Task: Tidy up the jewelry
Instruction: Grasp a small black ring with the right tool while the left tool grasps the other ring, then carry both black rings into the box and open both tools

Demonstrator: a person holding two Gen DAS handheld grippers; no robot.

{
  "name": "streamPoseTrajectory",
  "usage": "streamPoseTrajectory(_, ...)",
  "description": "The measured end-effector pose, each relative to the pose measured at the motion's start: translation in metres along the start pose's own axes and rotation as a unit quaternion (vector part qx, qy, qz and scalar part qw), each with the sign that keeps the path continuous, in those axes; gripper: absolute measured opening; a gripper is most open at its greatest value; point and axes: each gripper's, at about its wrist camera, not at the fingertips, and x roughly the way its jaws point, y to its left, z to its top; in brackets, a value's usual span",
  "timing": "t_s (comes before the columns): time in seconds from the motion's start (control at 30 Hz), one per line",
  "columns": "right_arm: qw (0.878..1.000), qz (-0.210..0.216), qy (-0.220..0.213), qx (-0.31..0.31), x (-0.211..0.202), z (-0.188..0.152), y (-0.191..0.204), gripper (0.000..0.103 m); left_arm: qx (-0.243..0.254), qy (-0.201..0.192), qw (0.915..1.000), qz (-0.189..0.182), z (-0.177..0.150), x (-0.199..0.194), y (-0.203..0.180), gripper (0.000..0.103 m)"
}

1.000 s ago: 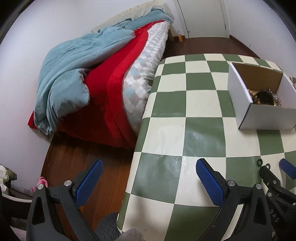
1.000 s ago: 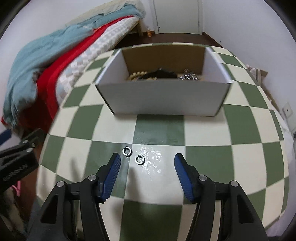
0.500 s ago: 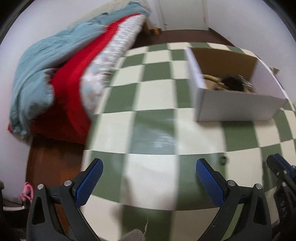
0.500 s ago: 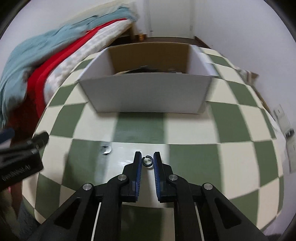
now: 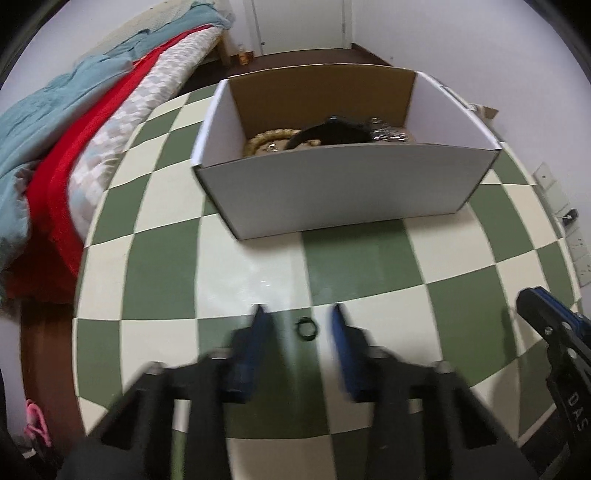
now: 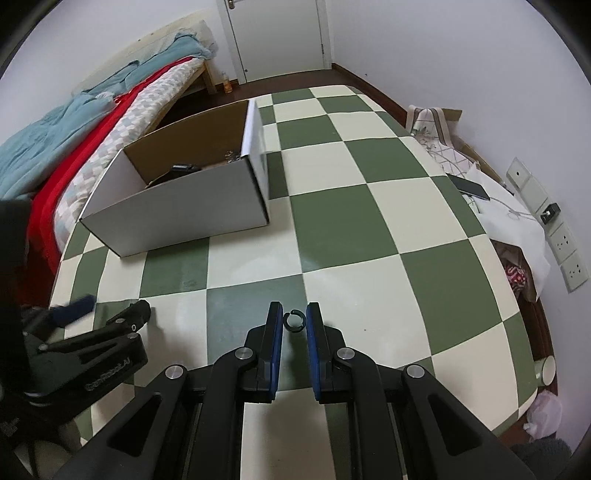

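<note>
Right wrist view: right gripper [image 6: 294, 320] pinching small open ring [image 6: 294, 320] at fingertips; marginal hold, may slip before box [image 6: 177, 206] ahead-left. Left gripper [image 5: 300, 332] released, astride second ring [image 5: 306, 329].

Bedroom with a checkered table [image 6: 388, 206] beside a bed [image 6: 110, 110].

The table, in green and cream squares, shows a soft glare on its glossy top. Left of the table lies the bed, its teal blanket [image 5: 44, 110] rumpled over a red cover [image 5: 66, 177] and a pale diamond-patterned sheet [image 6: 147, 96]. Beyond the table a white door [image 6: 277, 33] stands shut in a white wall, with dark wood floor [image 6: 306, 79] at its foot. Right of the table, wall sockets [image 6: 565, 243] sit above bags [image 6: 517, 236] and a dark phone [image 6: 471, 186].
</note>
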Motion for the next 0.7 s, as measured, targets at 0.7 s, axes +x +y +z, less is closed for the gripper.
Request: streamPoseTrajectory(0.7, 0.997, 0.045, -0.054, 0.018, -0.044, 0.043, 0.01, 0.014, -0.034, -0.086, 0.9949, -0.039, 0.061, -0.082, 0.025, 0.01)
